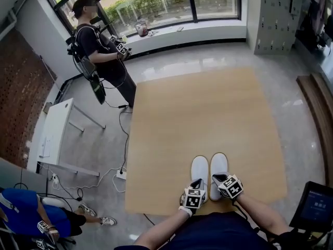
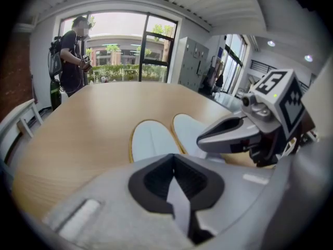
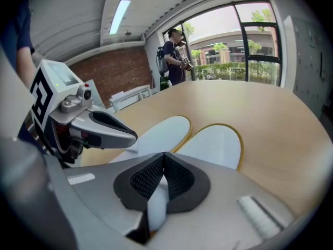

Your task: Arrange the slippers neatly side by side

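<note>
Two white slippers with yellow-edged soles lie side by side, toes pointing away, near the front edge of the tan tabletop (image 1: 208, 108). The left slipper (image 1: 199, 170) (image 2: 150, 139) (image 3: 161, 131) has its heel pinched in my left gripper (image 1: 196, 188) (image 2: 174, 180), which is shut on it. The right slipper (image 1: 218, 164) (image 3: 216, 144) (image 2: 190, 131) is held at its heel by my right gripper (image 1: 221, 183) (image 3: 163, 177), also shut. White slipper material shows between each pair of black pads. The two grippers stand close together, and each is seen in the other's view.
A person (image 1: 101, 51) holding marker-cube grippers stands beyond the table's far left corner. A white desk (image 1: 54, 132) and floor cables (image 1: 122, 134) lie to the left. Another person in blue (image 1: 31, 215) sits at bottom left. A screen (image 1: 315, 207) is at bottom right.
</note>
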The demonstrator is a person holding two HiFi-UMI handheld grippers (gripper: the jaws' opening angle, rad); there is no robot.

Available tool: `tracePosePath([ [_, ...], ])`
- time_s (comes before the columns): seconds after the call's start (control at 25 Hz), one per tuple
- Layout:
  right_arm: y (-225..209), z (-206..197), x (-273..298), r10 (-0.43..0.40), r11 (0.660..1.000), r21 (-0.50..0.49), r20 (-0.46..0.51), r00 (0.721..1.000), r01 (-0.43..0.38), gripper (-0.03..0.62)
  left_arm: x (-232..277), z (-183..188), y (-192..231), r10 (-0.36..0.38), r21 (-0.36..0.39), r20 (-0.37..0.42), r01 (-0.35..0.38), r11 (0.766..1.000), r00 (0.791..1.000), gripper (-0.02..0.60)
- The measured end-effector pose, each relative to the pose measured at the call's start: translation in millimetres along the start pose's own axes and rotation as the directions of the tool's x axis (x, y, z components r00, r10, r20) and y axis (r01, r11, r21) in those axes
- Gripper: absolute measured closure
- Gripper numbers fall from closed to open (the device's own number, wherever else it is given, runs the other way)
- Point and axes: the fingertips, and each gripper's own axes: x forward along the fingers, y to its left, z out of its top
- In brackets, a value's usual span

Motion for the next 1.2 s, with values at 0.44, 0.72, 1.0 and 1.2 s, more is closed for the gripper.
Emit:
tracePosePath([
  [0.44, 19, 36, -64, 0.031, 0.98, 0.188, 0.167, 0.986, -0.063, 0.585, -76, 64, -9, -0.131, -0.048, 0.178, 0.142, 0.989, 0.975, 0.578],
  [0.72, 17, 92, -120, -0.042, 0.964, 0.262, 0.311, 0.95, -0.043, 0.585, -116, 104, -45, -0.205, 0.097, 0.248, 0.186, 0.978, 0.947, 0.578],
  [1.0, 14, 142, -156, -0.122, 0.987, 0.147, 0.437, 0.891, 0.063, 0.585, -123, 138, -48, -0.245, 0.089, 0.311, 0.229, 0.969, 0.918, 0.578],
  [1.2, 20, 156, -186, -0.132, 0.988, 0.131, 0.486, 0.864, 0.078, 0.585, -129, 150, -70, -0.263, 0.085, 0.317, 0.249, 0.965, 0.911, 0.578],
])
